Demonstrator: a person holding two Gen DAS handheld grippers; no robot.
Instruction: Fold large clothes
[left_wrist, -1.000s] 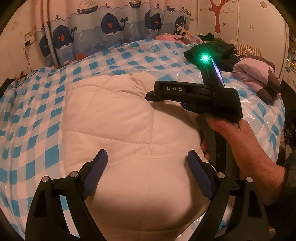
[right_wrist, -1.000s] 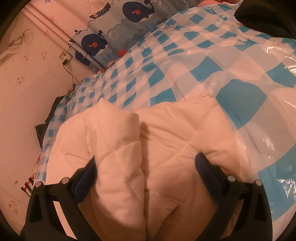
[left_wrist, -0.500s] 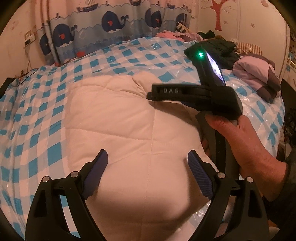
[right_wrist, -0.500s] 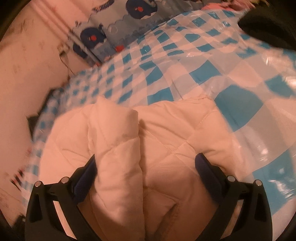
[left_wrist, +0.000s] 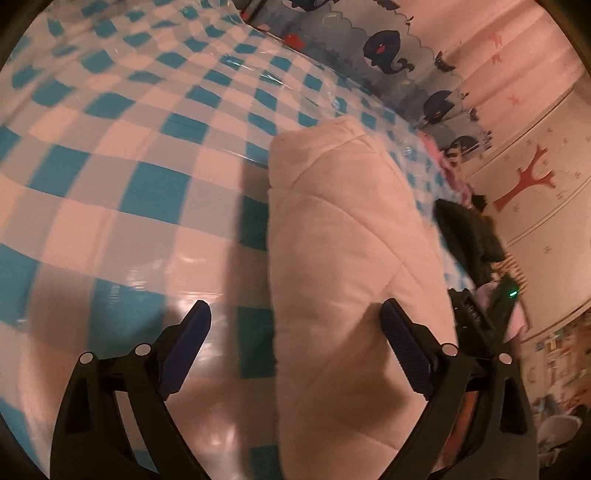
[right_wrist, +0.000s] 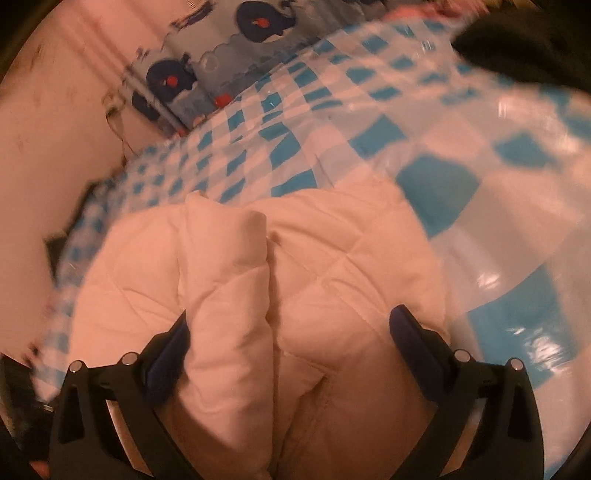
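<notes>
A cream quilted jacket (right_wrist: 332, 266) lies on the bed, on a shiny plastic sheet (left_wrist: 122, 173) printed in blue and white checks. No box or basket shows in either view; the sheet is the only thing carrying anything, and besides the jacket it bears a dark garment (left_wrist: 476, 236) and some pink clothing (left_wrist: 454, 166) at its far side, near the whale-print curtain (left_wrist: 391, 48). In the right wrist view the jacket is bunched into two padded rolls side by side with a deep crease between them, and its long axis runs away from the camera toward the curtain and the wall. In the left wrist view, which is tilted and blurred, it shows as one long padded ridge running from the bottom edge up toward the curtain, with bare sheet to its left. The left gripper (left_wrist: 295, 332) has just been opening its jaws and they stand wide apart; the jacket's near edge lies between them, close to the right pad, and the left pad hangs over bare sheet. The right gripper (right_wrist: 291, 336) is also spread wide, straddling both rolls, with the left roll against its left pad, and I cannot tell whether it squeezes the cloth. The other gripper's black body, with a green light (left_wrist: 512, 294), shows at the right edge of the left wrist view.
</notes>
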